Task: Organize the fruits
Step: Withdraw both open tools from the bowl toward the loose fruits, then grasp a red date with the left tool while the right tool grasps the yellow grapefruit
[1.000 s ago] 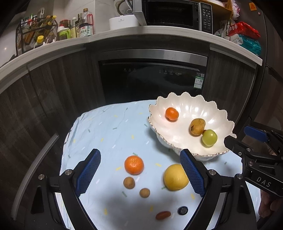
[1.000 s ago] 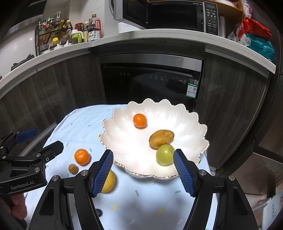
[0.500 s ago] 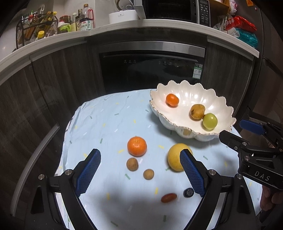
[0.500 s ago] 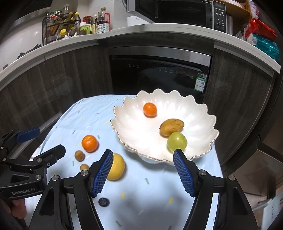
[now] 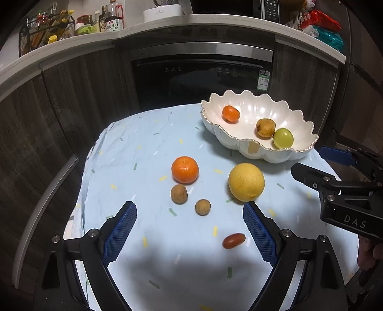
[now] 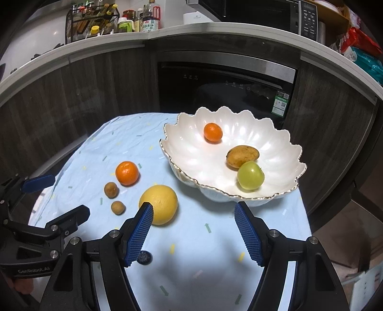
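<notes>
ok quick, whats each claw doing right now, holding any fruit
Left claw: open, holding nothing, above the pale blue cloth.
Right claw: open, holding nothing, near the large round yellow fruit.

**A home kitchen**

A built-in oven [image 5: 202, 69] with a dark glass door and a steel handle sits in dark wood-grain cabinets [image 5: 79, 86]. Above the oven runs a pale curved countertop [image 6: 215, 31]. On the counter above the oven stands a microwave [image 6: 263, 12]; to the oven's upper left are sauce bottles [image 6: 149, 20] and a wire rack of condiments [image 6: 92, 19]; to its upper right lie snack packets [image 5: 322, 26]. In front of the oven stands a small table under a light blue cloth [image 5: 143, 148].
</notes>
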The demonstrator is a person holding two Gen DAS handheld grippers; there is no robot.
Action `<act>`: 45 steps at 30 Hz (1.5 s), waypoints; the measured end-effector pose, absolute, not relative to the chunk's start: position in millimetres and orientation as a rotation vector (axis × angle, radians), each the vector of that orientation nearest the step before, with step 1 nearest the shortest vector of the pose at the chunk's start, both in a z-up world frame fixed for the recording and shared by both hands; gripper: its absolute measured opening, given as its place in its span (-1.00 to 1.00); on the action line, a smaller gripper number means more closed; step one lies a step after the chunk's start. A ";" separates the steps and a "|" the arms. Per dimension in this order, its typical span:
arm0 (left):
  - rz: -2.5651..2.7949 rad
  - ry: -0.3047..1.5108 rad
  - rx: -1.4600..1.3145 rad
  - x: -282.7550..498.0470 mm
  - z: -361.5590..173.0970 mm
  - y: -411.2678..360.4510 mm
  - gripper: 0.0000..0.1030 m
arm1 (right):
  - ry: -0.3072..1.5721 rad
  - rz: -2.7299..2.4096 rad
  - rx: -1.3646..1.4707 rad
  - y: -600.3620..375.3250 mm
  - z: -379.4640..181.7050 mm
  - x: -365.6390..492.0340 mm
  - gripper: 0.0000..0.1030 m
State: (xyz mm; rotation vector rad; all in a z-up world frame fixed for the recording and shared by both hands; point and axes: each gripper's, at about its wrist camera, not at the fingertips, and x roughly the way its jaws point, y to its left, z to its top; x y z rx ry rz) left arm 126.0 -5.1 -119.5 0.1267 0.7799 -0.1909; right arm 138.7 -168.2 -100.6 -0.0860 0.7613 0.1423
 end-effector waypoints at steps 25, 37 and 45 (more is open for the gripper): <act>-0.229 0.838 0.164 116.3 -165.9 -35.4 0.64 | 0.804 0.307 -0.137 -170.7 -136.0 157.4 0.38; -0.210 0.891 0.146 122.2 -186.9 -42.9 0.22 | 0.817 0.425 -0.199 -158.6 -149.5 179.7 0.38; -0.210 0.895 0.123 121.1 -192.3 -45.9 0.00 | 0.830 0.470 -0.210 -147.0 -157.0 189.2 0.38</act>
